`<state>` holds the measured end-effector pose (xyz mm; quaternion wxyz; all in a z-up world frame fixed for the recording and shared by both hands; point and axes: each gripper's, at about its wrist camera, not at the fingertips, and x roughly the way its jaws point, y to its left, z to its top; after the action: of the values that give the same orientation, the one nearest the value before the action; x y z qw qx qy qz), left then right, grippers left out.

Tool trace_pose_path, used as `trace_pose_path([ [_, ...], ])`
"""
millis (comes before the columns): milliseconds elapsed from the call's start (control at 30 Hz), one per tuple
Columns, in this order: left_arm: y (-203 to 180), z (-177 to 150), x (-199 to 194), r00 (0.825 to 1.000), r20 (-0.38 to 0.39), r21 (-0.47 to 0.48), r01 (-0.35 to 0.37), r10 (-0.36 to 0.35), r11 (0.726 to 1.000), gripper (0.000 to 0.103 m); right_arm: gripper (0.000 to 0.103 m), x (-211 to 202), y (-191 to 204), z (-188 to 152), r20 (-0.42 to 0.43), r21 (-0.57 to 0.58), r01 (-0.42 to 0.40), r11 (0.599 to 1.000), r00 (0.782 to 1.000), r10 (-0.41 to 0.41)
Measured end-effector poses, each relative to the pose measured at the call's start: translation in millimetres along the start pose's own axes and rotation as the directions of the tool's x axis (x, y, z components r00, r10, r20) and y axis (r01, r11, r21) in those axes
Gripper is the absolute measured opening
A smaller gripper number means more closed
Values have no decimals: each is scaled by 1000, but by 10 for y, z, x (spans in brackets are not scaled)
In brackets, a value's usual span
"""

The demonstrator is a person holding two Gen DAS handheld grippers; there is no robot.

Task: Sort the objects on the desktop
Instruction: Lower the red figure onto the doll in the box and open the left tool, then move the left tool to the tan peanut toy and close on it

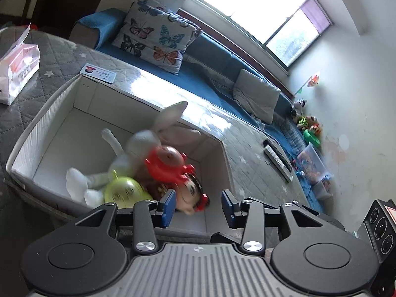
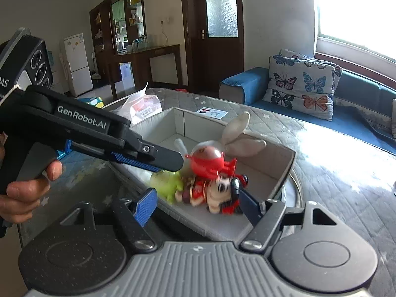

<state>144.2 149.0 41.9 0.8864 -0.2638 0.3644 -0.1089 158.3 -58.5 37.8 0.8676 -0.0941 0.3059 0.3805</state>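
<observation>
Nearest the lens in the right wrist view, the right gripper point(image 2: 195, 204) hung over the near rim of the grey storage box point(image 2: 284, 170), its jaws spread wide and holding nothing. The doll point(image 2: 217, 193) with red hair ornaments lay just beyond them inside the box. The left gripper point(image 1: 196, 204) also stood with jaws apart and empty, above the same corner. Behind the doll lay a red toy point(image 1: 168, 163), a yellow-green toy point(image 1: 123, 190) and a white plush rabbit point(image 1: 138, 146), all blurred.

The step looked like a drop-off just finished; the next move would call for lifting clear and finding another item. On the quilted worktop point(image 1: 61, 57) beyond sat a card point(image 1: 98, 72) and a tissue pack point(image 1: 17, 74). The yellow-green toy was partly hidden, its kind unclear.
</observation>
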Motion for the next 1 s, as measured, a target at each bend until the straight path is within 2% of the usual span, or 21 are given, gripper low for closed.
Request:
trace_pose_path([
  [233,-353,-375,-104,1000,-20,68,4,-3,998,43,79,-430,15,-306,22,2,30,1000,999,-30],
  [467,-651,-769,18,995,-99,111,30,-19,993,43,83,-840,-69,-724,13,24,86,996,996,-86],
  [767,-950,-1162,286,979,-197,153,81,-50,985,43,83,-1029,-287,-1242,-46,107,150,983,988,-146],
  [1000,-1077,-1327,546,961,-271,162,105,-58,981,43,83,-1050,-430,-1467,-76,159,154,975,987,-143],
])
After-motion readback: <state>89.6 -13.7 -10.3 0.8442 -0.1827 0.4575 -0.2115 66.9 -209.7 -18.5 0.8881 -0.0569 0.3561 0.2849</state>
